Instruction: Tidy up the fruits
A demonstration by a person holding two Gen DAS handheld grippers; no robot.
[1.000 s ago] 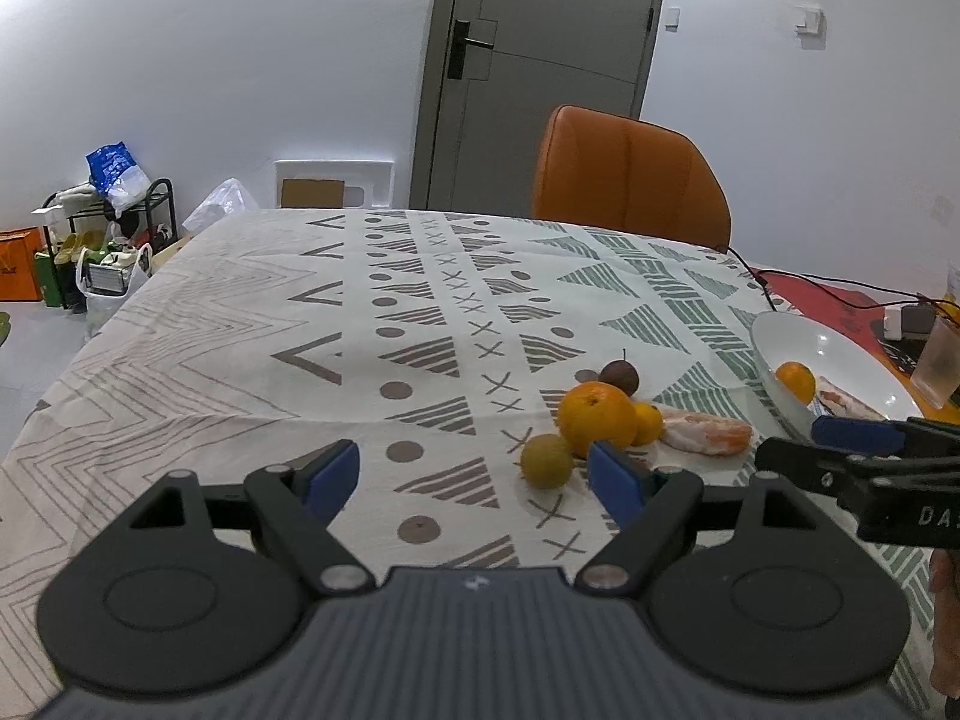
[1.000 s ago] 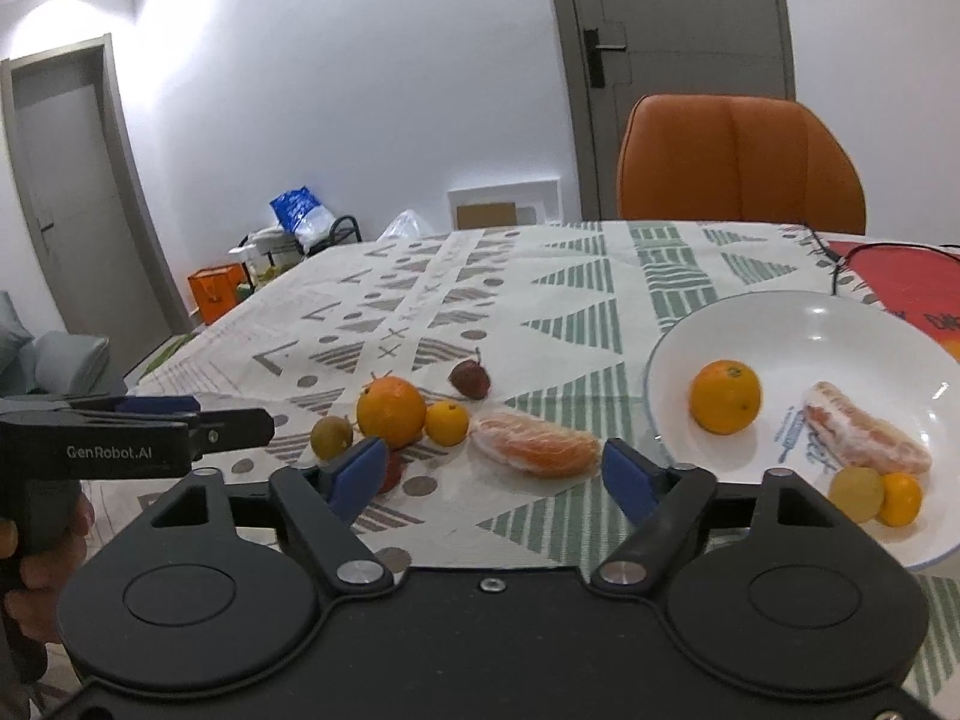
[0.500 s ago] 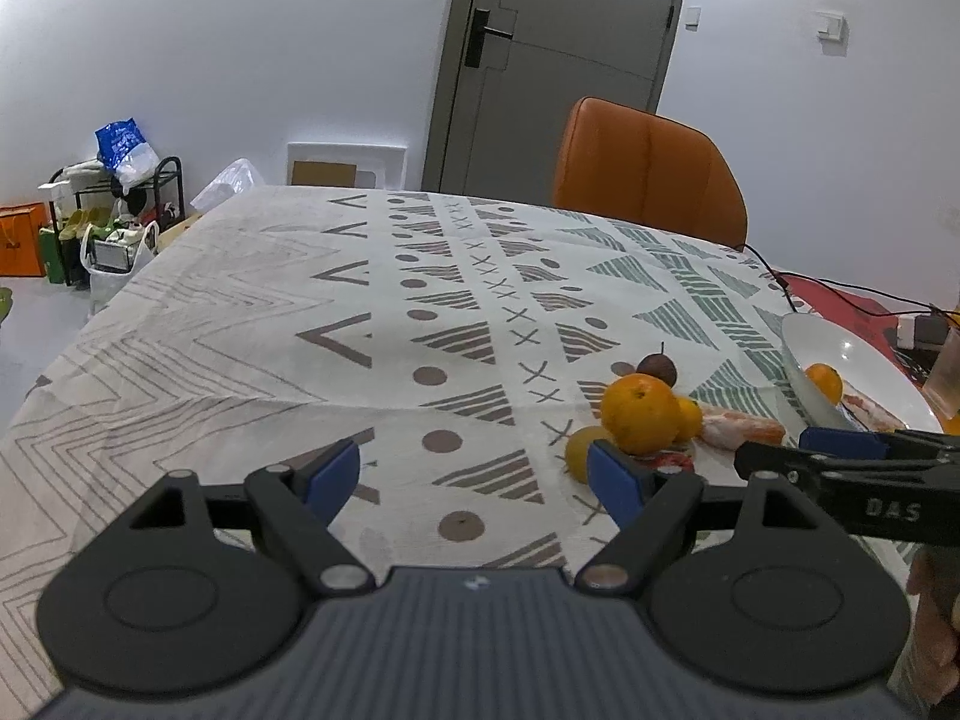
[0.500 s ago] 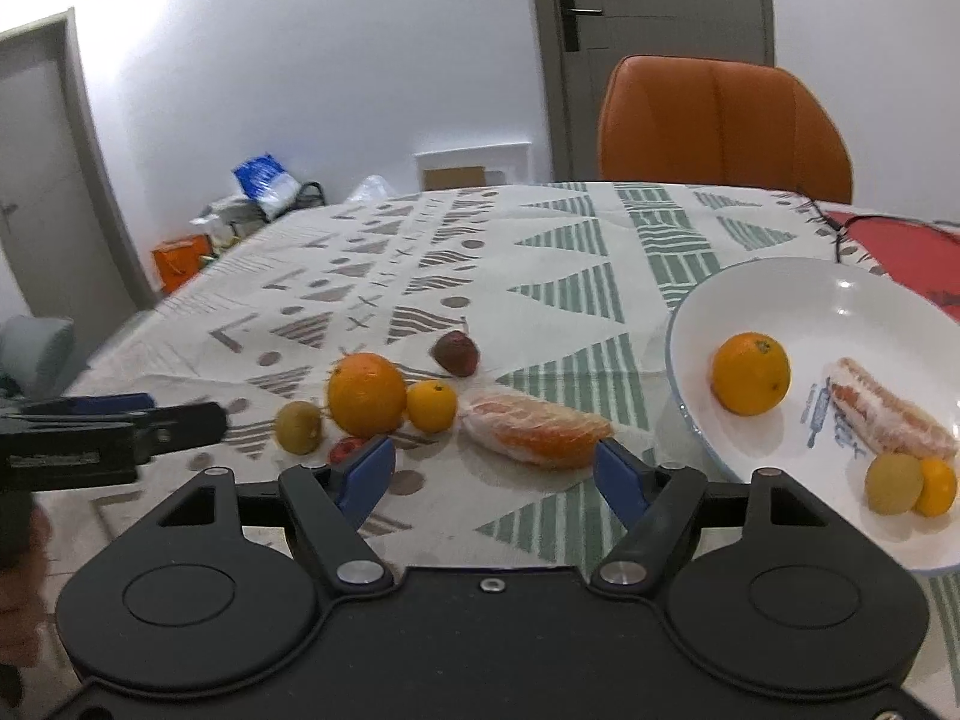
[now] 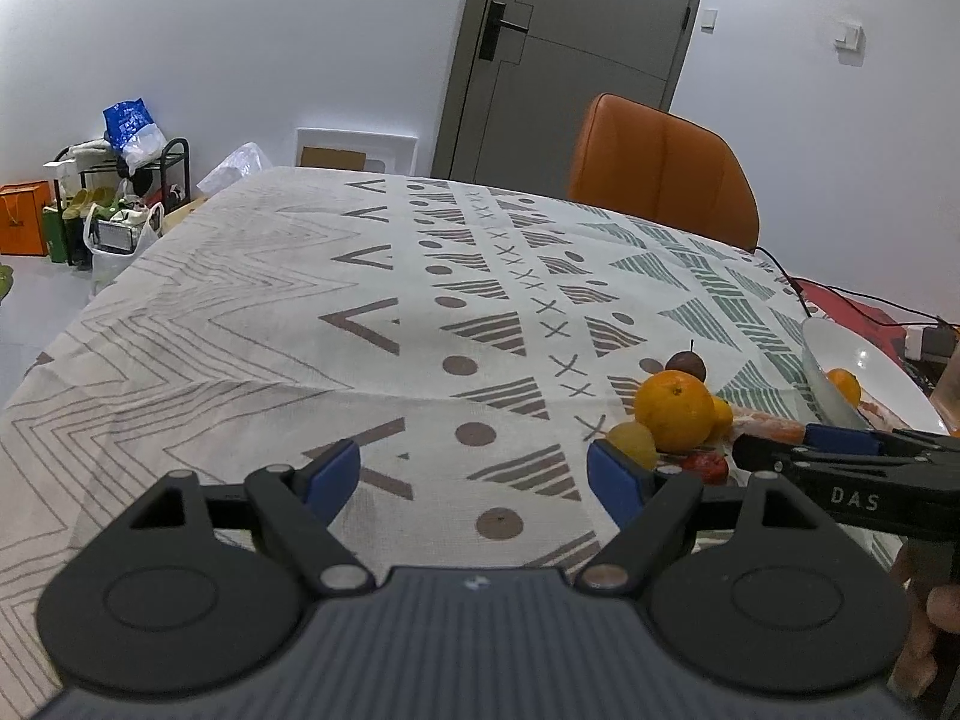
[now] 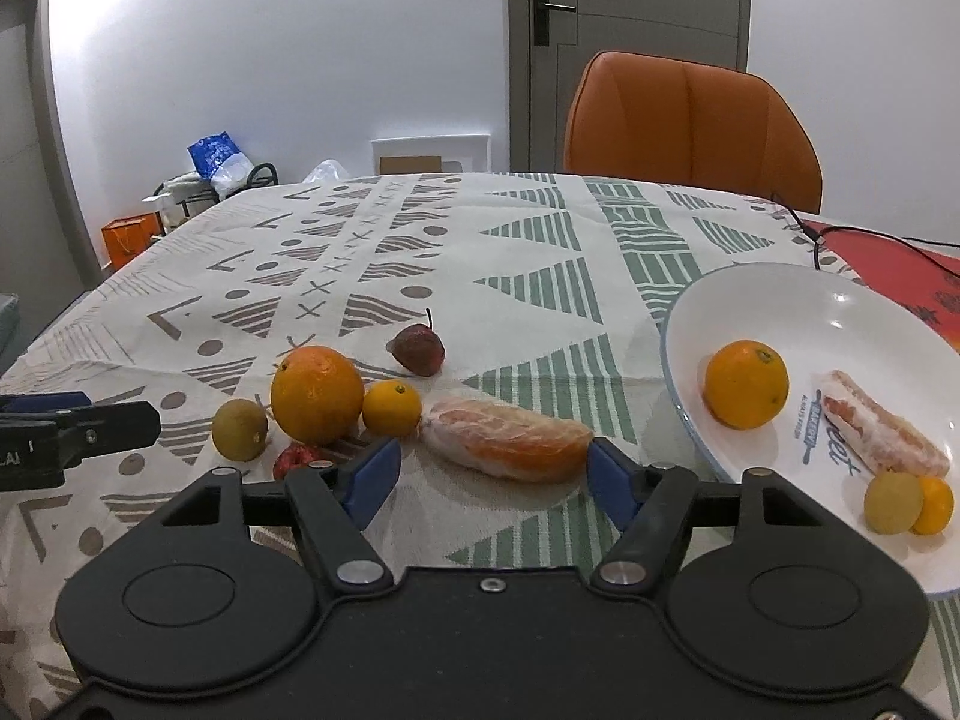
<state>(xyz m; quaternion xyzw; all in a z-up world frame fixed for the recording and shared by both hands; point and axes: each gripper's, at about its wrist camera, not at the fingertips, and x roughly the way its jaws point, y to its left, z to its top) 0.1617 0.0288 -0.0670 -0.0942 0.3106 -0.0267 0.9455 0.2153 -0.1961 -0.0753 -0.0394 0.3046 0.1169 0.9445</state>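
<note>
Compared with a second ago, the right gripper [image 6: 489, 471] is being brought lower and closer to the loose fruit, so that the peeled citrus segment [image 6: 507, 438] is now lying just in front of its blue fingertips. Its jaws are being held wide apart and nothing is being gripped. The left gripper [image 5: 474, 474] is also being kept wide open and empty, hovering over the tablecloth [image 5: 252, 324] to the left of the pile.

Just beyond, a small red fruit [image 6: 297, 459], a green-yellow fruit [image 6: 239, 429], a large orange [image 6: 317, 393] and a small orange [image 6: 392, 408] are being seen close together, with a dark stemmed fruit [image 6: 418, 349] a little behind. Further right, the white plate [image 6: 798, 294] is already holding an orange, a second peeled segment and two small fruits.

Probably the segment is being targeted next. It looks soft, so it is better closed on gently across its narrow width, with the fingertips lowered near the cloth, and the small orange touching its left end is better not pushed.
</note>
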